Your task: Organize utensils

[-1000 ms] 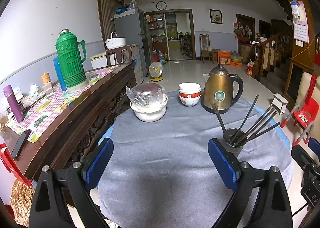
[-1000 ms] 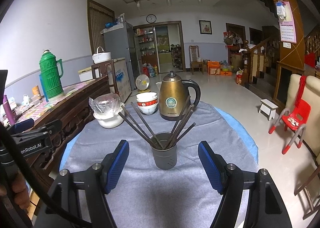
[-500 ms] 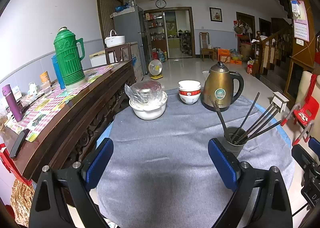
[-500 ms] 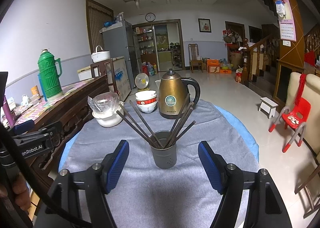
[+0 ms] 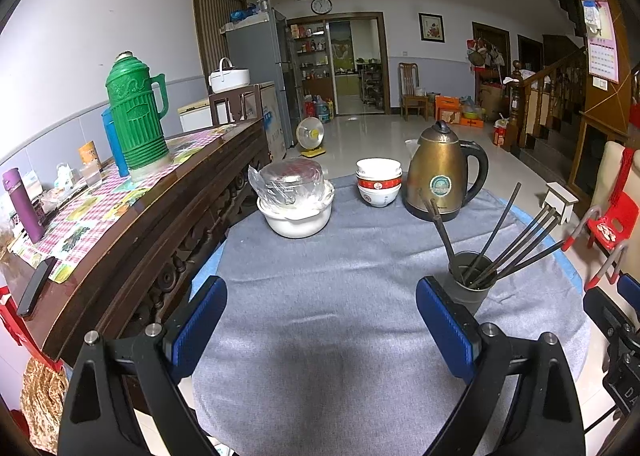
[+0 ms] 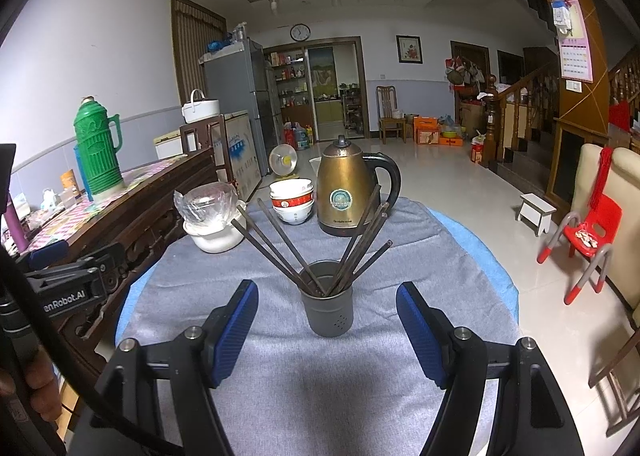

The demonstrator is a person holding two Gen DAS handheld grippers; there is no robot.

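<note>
Both of my tools sit over the grey cloth (image 6: 320, 396) on the round table.

Right gripper (image 6: 327, 330): jaws spread wide, blue pads (image 6: 234, 330) holding nothing and touching nothing. The grey utensil holder (image 6: 328, 310) stands upright on the cloth just ahead, centred between the two fingers but past their tips. It contains dark chopsticks (image 6: 276, 248) fanned out: some lean left, the rest lean right toward the kettle.

Left gripper (image 5: 320, 324): also released, jaws wide apart, nothing between the pads, only bare cloth below. In this view the holder (image 5: 470, 288) sits just behind the right-hand finger, partly covered by its tip, chopsticks (image 5: 516, 248) splaying right.

Behind the holder, on the far part of the cloth: a brass-coloured electric kettle (image 6: 346, 192) with black handle, a stack of white bowls with a red band (image 6: 291, 202), and a white pot (image 6: 214, 234) with a clear plastic-wrapped bowl on top. A green thermos (image 6: 98, 146) stands on the wooden sideboard (image 5: 152, 216) to the left.

Writing: the left tool's body (image 6: 64, 288), seen at the edge of the right wrist view, reads "enRobot.AI", first letters cut off. The kettle has a round teal badge and a line of small print near the base; I cannot read either. Red characters on the bowls are too small to read. A wall calendar (image 6: 576, 56) hangs on the right pillar, text illegible.
</note>
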